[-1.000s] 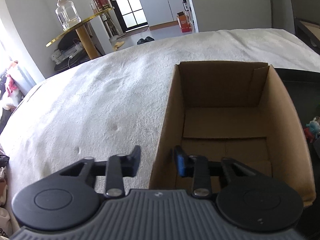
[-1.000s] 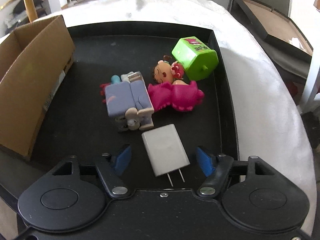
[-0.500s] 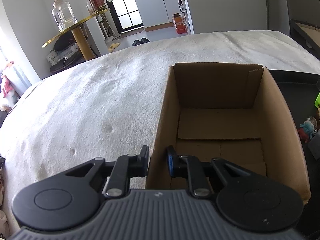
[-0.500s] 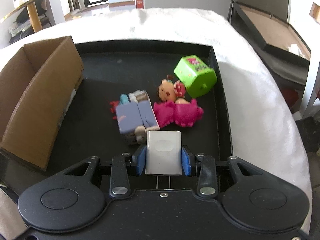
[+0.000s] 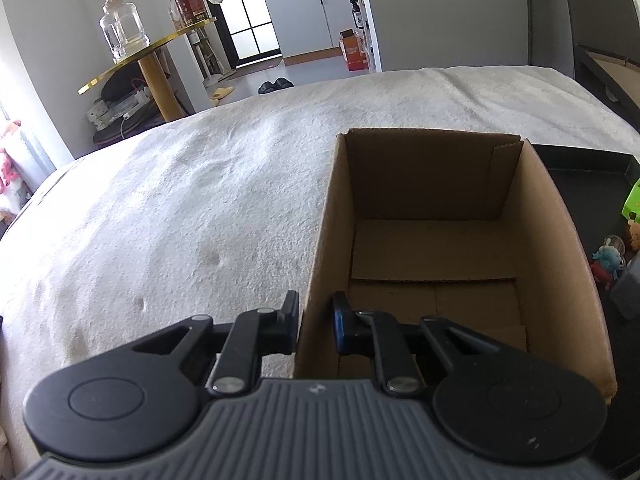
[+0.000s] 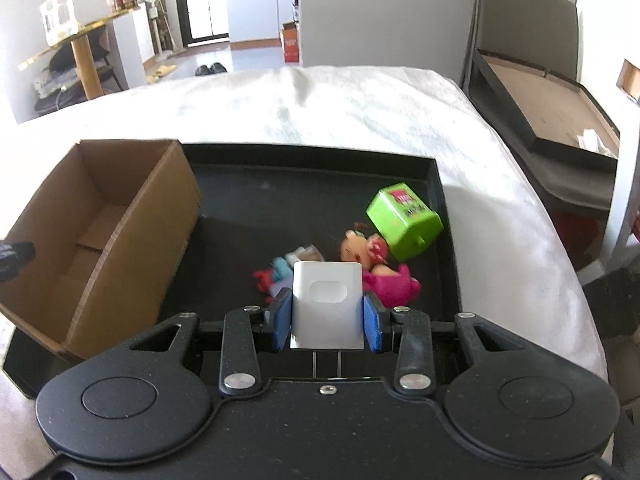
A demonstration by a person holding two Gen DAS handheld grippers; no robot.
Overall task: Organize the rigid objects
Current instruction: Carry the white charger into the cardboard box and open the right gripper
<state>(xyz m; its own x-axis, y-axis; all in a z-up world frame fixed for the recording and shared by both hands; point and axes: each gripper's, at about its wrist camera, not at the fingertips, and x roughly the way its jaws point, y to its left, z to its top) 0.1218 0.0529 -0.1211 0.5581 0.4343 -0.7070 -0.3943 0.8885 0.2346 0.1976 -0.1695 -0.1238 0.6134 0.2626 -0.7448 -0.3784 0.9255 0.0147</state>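
Note:
A white wall charger [image 6: 327, 304] with two prongs hangs above the black tray [image 6: 304, 184], and my right gripper [image 6: 327, 320] is shut on its sides. Beyond it in the tray lie a green cube toy [image 6: 404, 220], a doll in a pink dress [image 6: 390, 280] and a purple toy [image 6: 280, 276] partly hidden by the charger. An open cardboard box [image 5: 432, 248] with nothing inside stands at the tray's left end. My left gripper [image 5: 316, 320] straddles the box's left wall near the front corner, its jaws closing on the cardboard.
Everything rests on a white textured cloth [image 5: 200, 220]. A gold round side table [image 5: 148, 56] with a glass jar stands beyond it on the left. A dark framed board [image 6: 552, 108] lies off the right edge.
My right gripper closed on the charger and lifted it off the tray floor. My left gripper's jaws narrowed onto the box wall while the hand stayed put.

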